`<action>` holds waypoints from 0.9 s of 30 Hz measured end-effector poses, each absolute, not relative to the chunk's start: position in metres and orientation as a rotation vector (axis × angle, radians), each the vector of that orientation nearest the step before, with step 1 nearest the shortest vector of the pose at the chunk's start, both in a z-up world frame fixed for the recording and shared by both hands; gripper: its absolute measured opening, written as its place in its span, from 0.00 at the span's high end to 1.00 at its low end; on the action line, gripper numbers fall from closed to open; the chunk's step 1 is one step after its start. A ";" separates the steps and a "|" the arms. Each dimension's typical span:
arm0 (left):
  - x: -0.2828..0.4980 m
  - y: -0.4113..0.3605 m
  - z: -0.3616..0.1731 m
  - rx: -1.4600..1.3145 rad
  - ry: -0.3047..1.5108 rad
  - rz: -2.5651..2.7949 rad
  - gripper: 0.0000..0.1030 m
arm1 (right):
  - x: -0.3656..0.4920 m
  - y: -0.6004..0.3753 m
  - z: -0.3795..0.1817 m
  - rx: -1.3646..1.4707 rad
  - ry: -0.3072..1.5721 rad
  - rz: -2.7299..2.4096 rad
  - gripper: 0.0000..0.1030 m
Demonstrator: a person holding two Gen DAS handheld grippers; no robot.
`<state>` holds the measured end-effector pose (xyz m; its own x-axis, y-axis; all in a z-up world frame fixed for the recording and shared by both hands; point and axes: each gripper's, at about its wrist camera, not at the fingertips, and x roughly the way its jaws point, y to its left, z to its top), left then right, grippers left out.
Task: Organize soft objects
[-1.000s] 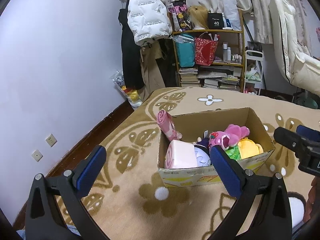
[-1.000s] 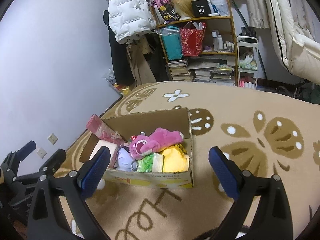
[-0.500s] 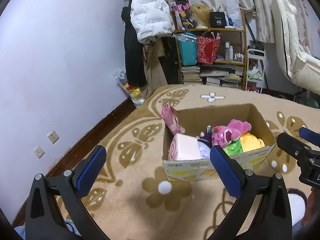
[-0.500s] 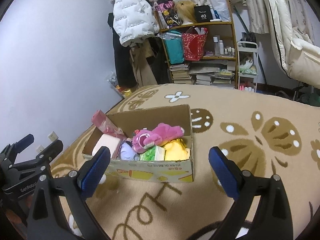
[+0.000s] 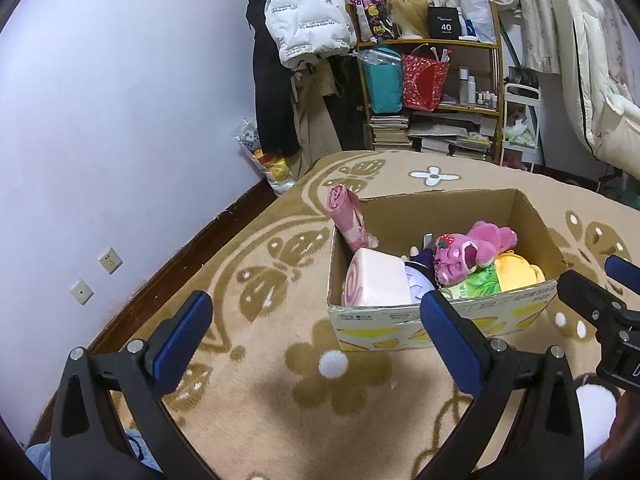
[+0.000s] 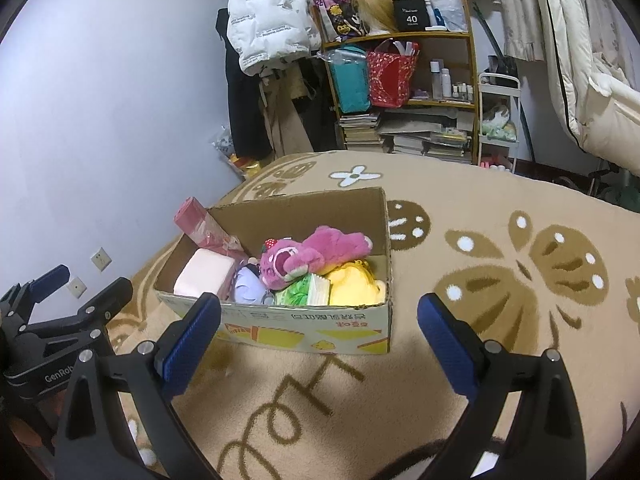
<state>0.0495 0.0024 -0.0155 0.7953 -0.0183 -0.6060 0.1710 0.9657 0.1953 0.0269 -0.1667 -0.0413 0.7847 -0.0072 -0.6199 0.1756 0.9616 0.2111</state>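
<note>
A cardboard box (image 5: 468, 206) (image 6: 288, 326) stands on the patterned carpet. It holds a pink plush bear (image 5: 468, 250) (image 6: 304, 254), a yellow plush (image 5: 516, 274) (image 6: 354, 286), a pink roll cushion (image 5: 376, 284) (image 6: 204, 274), a green soft item (image 6: 302, 292) and a pink wrapped roll (image 5: 346, 220) leaning at its left corner. My left gripper (image 5: 316, 340) is open and empty, above the carpet in front of the box. My right gripper (image 6: 320, 336) is open and empty, also in front of the box.
A cluttered wooden shelf (image 5: 436, 92) with books and bags stands at the back. Coats (image 5: 304, 12) hang beside it. A lilac wall (image 5: 120, 120) with sockets runs along the left. A white chair (image 5: 592, 80) is at the right.
Both grippers have drawn back and up from the box, which now looks smaller and farther. Both stay open and empty. The box contents have not moved.
</note>
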 end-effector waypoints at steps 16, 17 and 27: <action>0.048 0.002 -0.017 0.243 0.647 -0.111 0.01 | 0.029 -0.166 -0.042 0.268 0.664 -0.104 0.00; 0.048 0.001 -0.017 0.245 0.649 -0.113 0.01 | 0.029 -0.166 -0.042 0.268 0.664 -0.104 0.00; 0.046 -0.004 -0.017 0.270 0.646 -0.117 0.01 | 0.029 -0.167 -0.044 0.270 0.663 -0.111 0.00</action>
<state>0.0464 -0.0043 -0.0166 0.7933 -0.0243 -0.6083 0.1914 0.9585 0.2113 0.0288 -0.1670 -0.0442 0.7838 -0.0159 -0.6208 0.1870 0.9593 0.2115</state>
